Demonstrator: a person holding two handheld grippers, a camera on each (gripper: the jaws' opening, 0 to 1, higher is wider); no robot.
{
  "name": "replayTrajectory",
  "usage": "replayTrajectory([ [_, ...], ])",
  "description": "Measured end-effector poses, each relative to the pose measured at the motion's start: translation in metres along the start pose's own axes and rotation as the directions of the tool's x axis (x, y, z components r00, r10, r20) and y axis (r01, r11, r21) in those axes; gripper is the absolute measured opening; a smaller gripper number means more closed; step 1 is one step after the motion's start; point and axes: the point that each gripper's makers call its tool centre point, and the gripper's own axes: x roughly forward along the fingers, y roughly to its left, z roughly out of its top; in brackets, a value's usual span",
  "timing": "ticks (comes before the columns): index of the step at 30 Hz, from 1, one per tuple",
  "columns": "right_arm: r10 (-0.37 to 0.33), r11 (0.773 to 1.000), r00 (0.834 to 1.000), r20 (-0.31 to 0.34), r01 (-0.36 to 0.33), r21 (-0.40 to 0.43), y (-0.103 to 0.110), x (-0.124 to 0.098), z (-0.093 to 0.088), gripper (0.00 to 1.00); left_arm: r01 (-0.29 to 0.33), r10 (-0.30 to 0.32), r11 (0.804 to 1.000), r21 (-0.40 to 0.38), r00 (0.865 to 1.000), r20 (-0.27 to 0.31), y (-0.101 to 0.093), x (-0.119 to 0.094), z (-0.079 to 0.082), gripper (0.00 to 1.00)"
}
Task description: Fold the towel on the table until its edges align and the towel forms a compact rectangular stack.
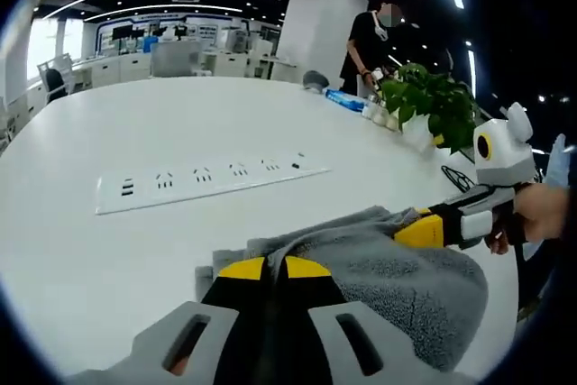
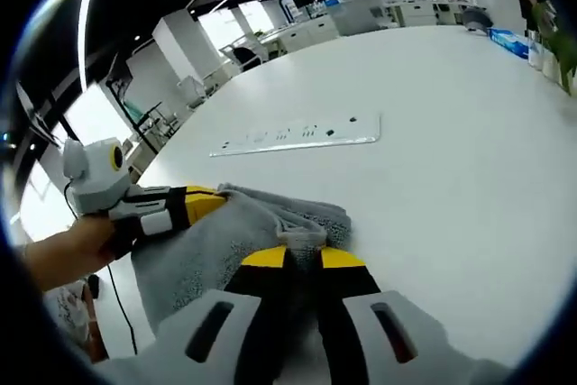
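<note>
- Left gripper view: the left gripper [image 1: 274, 268] rises from the bottom edge, its yellow-tipped fingers pressed together on a raised fold of the grey towel [image 1: 397, 281], which lies bunched on the white worktop [image 1: 135, 132] directly ahead.
- The right gripper [image 1: 416, 229] enters from the right, held by a hand [image 1: 539, 214], its yellow tip touching the towel's far edge.
- Beyond the towel a white power strip [image 1: 212, 178] lies flat on the worktop. A green potted plant [image 1: 431, 105] stands at the far right edge, and a person [image 1: 371, 41] stands behind it.
- Right gripper view: the right gripper [image 2: 305, 257] has its fingers clenched on the towel's [image 2: 212, 245] near edge.
- The left gripper [image 2: 200, 205], held by a hand [image 2: 68, 254], reaches in from the left with its tip on the towel.
- The power strip [image 2: 302, 134] lies farther off on the worktop [image 2: 451, 160].
</note>
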Motion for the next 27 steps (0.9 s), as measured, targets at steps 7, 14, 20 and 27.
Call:
replayTrajectory([
  [7,0.0,0.973,1.0,0.031,0.007,-0.229,0.008,-0.025,0.008,0.14,-0.004,0.004,1.0,-0.019,1.0,-0.004,0.0,0.0,0.0,0.05],
  [14,0.124,0.892,0.991,0.055,-0.087,-0.444,0.029,-0.026,0.014,0.17,-0.002,0.002,1.0,-0.025,1.0,-0.004,0.0,0.0,0.001,0.06],
  [20,0.132,0.875,0.989,-0.068,-0.148,-0.46,0.026,-0.009,-0.012,0.19,0.006,-0.006,0.999,-0.039,1.0,-0.016,-0.001,0.0,0.001,0.06],
  [27,0.143,0.882,0.986,-0.082,-0.164,-0.442,0.025,-0.005,-0.016,0.21,0.066,-0.066,0.998,-0.014,0.998,-0.006,-0.005,-0.022,0.014,0.15],
])
